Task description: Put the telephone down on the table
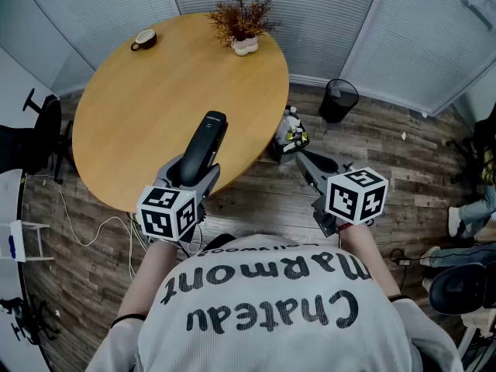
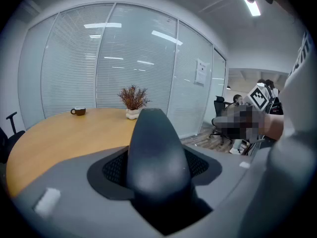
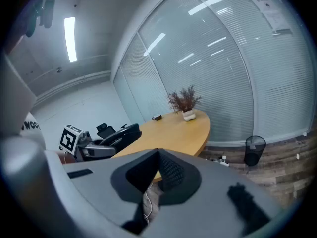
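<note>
Honey-coloured oval table, cup and dried plant at its far end, lies under the black telephone handset clamped in my left gripper; my right gripper hangs closed, empty, over plank floor.

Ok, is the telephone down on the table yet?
Not down. The left gripper is shut on the telephone, holding it angled over the near edge of the table.

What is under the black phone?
The round wooden table lies under the telephone, which the left gripper holds by its near end. The strip of tabletop right beneath the telephone is covered, so anything there cannot be seen.
</note>
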Motion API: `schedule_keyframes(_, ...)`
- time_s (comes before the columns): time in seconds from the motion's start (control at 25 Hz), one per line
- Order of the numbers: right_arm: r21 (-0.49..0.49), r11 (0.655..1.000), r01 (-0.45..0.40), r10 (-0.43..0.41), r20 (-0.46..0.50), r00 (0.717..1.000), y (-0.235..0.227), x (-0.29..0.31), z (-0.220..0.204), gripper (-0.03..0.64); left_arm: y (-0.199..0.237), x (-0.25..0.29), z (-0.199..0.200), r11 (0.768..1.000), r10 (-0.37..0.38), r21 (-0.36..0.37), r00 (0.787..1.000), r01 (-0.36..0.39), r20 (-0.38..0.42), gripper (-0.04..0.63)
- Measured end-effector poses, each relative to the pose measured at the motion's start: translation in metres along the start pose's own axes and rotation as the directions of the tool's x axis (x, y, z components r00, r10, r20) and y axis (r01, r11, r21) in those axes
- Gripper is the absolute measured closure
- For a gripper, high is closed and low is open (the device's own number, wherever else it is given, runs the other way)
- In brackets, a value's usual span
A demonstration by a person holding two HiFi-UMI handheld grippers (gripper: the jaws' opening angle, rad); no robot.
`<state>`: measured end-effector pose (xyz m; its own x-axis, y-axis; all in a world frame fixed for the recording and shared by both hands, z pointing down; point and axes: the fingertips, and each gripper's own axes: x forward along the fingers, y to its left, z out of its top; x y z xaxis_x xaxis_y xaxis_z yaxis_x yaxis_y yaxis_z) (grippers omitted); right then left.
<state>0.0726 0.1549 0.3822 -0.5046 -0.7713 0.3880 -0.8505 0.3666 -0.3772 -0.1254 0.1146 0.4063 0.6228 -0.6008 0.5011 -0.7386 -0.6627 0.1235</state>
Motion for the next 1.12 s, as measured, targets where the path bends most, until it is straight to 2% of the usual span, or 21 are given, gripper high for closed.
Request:
schedule_keyframes(0.52, 0.010, 1.000, 0.004, -0.004, 0.017, 1.000, -0.002, -0.002, 0.002, 0.603, 0.009, -0.002, 0.009, 1.000, 0.013, -0.024, 1.000, -0.013, 0.021, 0.284)
schedule_keyframes(0.76, 0.034, 0.999, 0.007, -0.009, 0.046, 0.999, 0.000, 0.002, 0.003, 0.603, 0.013, -0.006, 0.015, 1.000, 0.021, 0.007, 0.999, -0.021, 0.033, 0.284)
schedule_keyframes(0.96, 0.039, 0.999, 0.033, -0.033, 0.017, 0.999, -0.006, 0.002, -0.009, 0.603, 0.015, 0.012, 0.025, 1.000, -0.004, -0.009, 0.998, 0.004, 0.058, 0.285)
schedule_keyframes(1.12, 0.064, 0.996, 0.061, -0.060, -0.013, 0.998, -0.027, 0.011, -0.008, 0.603, 0.019, 0.041, 0.036, 0.999, -0.035, -0.004, 0.998, 0.035, 0.045, 0.284)
